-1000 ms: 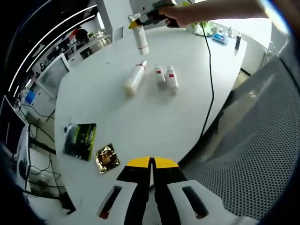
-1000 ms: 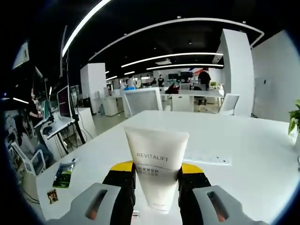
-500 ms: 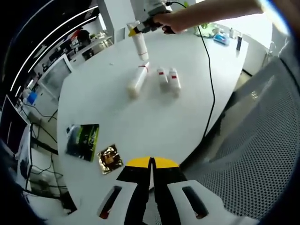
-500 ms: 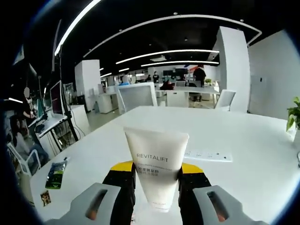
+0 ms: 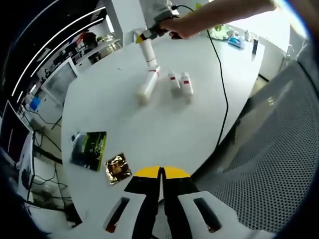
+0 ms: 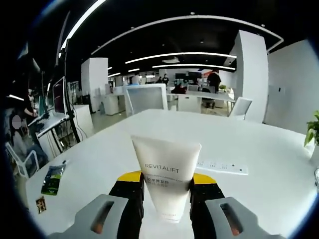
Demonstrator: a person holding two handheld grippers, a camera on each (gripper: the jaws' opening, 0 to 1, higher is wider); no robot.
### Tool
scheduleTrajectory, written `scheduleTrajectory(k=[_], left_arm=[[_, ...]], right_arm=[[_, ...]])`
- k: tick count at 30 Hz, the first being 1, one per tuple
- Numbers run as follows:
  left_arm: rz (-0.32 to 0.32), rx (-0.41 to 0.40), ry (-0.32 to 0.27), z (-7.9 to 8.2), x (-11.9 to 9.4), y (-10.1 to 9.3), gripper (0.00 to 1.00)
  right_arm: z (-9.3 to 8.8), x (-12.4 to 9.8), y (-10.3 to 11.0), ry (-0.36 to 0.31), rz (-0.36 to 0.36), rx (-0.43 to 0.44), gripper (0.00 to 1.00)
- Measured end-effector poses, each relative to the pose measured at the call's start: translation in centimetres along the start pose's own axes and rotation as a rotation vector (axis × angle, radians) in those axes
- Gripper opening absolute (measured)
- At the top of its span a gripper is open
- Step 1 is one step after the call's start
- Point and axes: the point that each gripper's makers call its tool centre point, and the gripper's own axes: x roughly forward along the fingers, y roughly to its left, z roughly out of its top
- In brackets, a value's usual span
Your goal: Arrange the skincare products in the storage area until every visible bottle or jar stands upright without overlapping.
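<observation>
My right gripper (image 6: 166,196): clamped on the REVITALIFT tube (image 6: 166,172), long axis upright.
Tube's place: above the table (image 5: 149,129), at 12 o'clock of the lying bottles (image 5: 172,84).
My left gripper (image 5: 160,191): jaws together, farther off.

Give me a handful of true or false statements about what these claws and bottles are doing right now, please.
1. The right claw grips a white tube marked REVITALIFT. True.
2. The left claw holds a bottle. False: its jaws are shut together with nothing between them.
3. Three white products lie on their sides on the white table. True.
4. The table is black. False: it is white.
5. A green packet and a gold packet lie on the table near the left claw. True.
</observation>
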Motion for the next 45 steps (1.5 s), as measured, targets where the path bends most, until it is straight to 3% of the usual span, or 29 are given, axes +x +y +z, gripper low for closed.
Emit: scheduleTrajectory(k=[3,10,24,31,35,40,43,45], left_arm=[[0.006,0.003,-0.005,0.1,-0.1,0.1,0.00],[0.007,0.002,-0.004,0.1,-0.1,0.1,0.00],[0.009,0.000,0.000,0.0,0.0,0.2,0.00],[0.012,-0.010,-0.017,0.3,-0.3,0.3,0.00],[0.016,-0.016,-0.025,0.4,-0.3,0.5,0.00],[0.019,-0.018,-0.027,0.5,-0.3,0.5,0.00],[0.008,-0.013,-0.053,1.0,-0.3,0.3,0.00],[-0.001,-0.016,-0.066,1.2,-0.3,0.1,0.00]], right_arm=[[-0.7,-0.1,-0.1,0.014,-0.006,0.018,0.29],[-0.9,-0.5,-0.8,-0.027,-0.069,0.050,0.30],[-0.9,-0.1,-1.1,0.011,-0.052,0.082,0.32],[-0.4,-1.0,-1.3,-0.006,-0.042,0.105,0.49],[-0.5,-3.5,-1.8,-0.016,-0.054,0.209,0.62],[0.5,-8.3,-1.6,-0.104,-0.040,0.288,0.74],[1.0,-11.4,-0.3,-0.131,0.014,0.253,0.77],[1.6,-13.8,1.6,-0.180,0.093,0.202,0.80]])
